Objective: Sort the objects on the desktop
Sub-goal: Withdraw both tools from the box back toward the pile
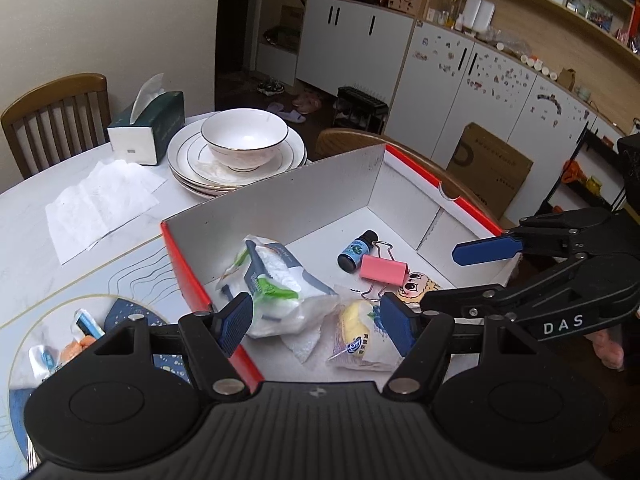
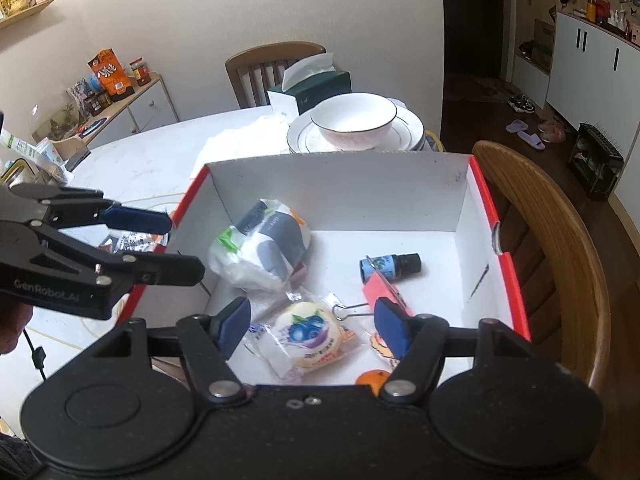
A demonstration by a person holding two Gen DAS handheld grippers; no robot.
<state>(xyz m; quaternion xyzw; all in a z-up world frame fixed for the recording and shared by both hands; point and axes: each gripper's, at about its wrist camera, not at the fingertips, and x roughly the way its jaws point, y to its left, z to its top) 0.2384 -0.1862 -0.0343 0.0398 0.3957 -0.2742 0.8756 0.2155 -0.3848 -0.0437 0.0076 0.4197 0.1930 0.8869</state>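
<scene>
A white cardboard box (image 1: 192, 280) (image 2: 340, 192) with red rims holds a tissue pack (image 1: 276, 280) (image 2: 264, 248), a small blue bottle (image 1: 356, 250) (image 2: 390, 264), a pink binder clip (image 1: 382, 270) (image 2: 382, 290), a blueberry snack packet (image 1: 356, 332) (image 2: 308, 336), a cartoon figure (image 1: 418, 286) and an orange (image 2: 372, 380). My left gripper (image 1: 316, 320) (image 2: 180, 244) hovers open over the box's left rim, nothing between its fingers. My right gripper (image 2: 312, 326) (image 1: 452, 276) stands open above the snack packet and clip, holding nothing.
Small packets (image 1: 44, 356) lie on a blue mat left of the box. Behind the box stand stacked plates with a bowl (image 1: 244, 140), a tissue box (image 1: 148, 128) and a spread paper tissue (image 1: 100, 204). A wooden chair (image 2: 560, 260) sits against the box's right side.
</scene>
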